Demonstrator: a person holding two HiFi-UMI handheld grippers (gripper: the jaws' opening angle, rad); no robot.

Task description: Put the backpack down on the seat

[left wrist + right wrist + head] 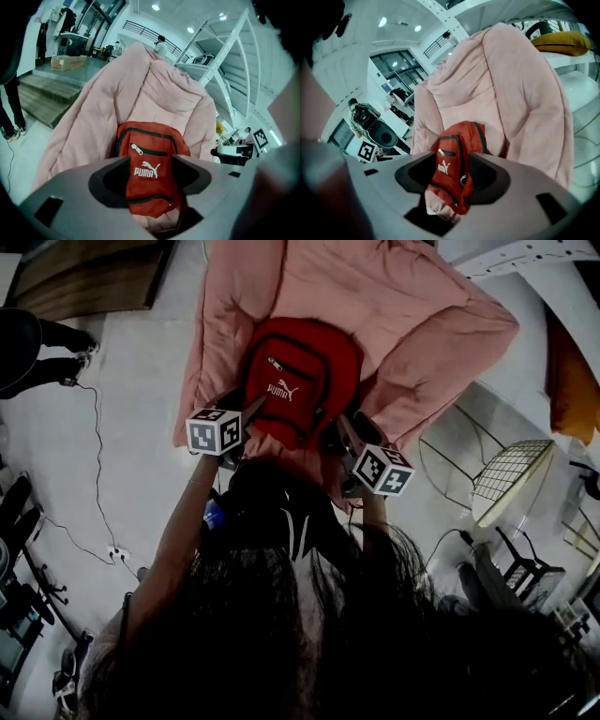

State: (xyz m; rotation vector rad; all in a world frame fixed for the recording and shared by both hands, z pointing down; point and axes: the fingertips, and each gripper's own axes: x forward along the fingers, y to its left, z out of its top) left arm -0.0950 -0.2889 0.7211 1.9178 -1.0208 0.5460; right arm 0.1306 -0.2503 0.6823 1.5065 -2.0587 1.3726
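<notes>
A red Puma backpack (295, 381) lies upright against the pink padded seat (394, 296), its front pocket facing me. My left gripper (248, 413) stands at the backpack's lower left corner and my right gripper (345, 432) at its lower right. In the left gripper view the backpack (147, 180) shows in the gap between the jaws of the left gripper (151, 159), which stand wide and do not press on it. The right gripper (453, 157) likewise frames the backpack (452, 180) with jaws apart. Both are open and hold nothing.
A person's legs (37, 348) stand at the far left by wooden steps (37, 98). A cable (98, 465) runs over the floor. A wire-frame chair (511, 479) stands to the right. A yellow cushion (560, 42) lies on a white shelf behind the seat.
</notes>
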